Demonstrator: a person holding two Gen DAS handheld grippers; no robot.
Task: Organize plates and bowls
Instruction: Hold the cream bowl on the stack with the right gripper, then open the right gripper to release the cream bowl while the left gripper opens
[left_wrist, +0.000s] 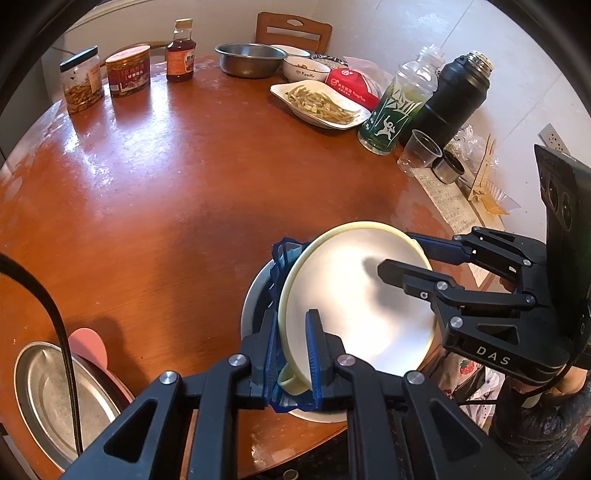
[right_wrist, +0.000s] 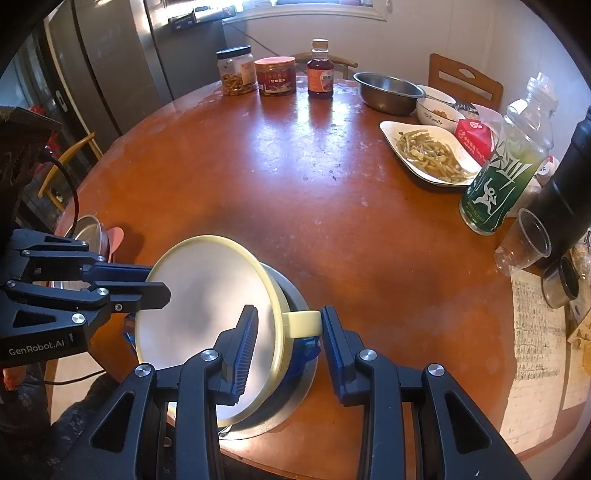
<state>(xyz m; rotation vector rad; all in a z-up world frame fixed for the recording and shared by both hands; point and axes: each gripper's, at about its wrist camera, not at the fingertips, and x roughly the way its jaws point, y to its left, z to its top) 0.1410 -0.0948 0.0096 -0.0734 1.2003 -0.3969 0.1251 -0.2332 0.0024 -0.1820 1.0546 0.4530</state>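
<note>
A pale yellow bowl (left_wrist: 354, 295) with a white inside and a side handle (right_wrist: 301, 323) stands tilted on edge over a blue plastic piece (left_wrist: 279, 258) inside a steel bowl (right_wrist: 295, 398). My left gripper (left_wrist: 291, 317) is shut on the yellow bowl's near rim; in the right wrist view this left gripper (right_wrist: 155, 282) pinches the bowl's left rim. My right gripper (right_wrist: 289, 310) straddles the opposite rim and the handle. Its jaws stand apart, one finger inside the bowl with a gap to the rim. In the left wrist view the right gripper (left_wrist: 400, 253) sits at the bowl's far side.
A steel plate (left_wrist: 48, 387) and a pink piece (left_wrist: 88, 343) lie at the table's left edge. At the back and right stand jars (left_wrist: 81, 79), a sauce bottle (left_wrist: 181, 51), a steel basin (left_wrist: 249, 59), a plate of greens (left_wrist: 317, 105), a green bottle (left_wrist: 395, 110), a black flask (left_wrist: 450, 96) and a plastic cup (left_wrist: 421, 151).
</note>
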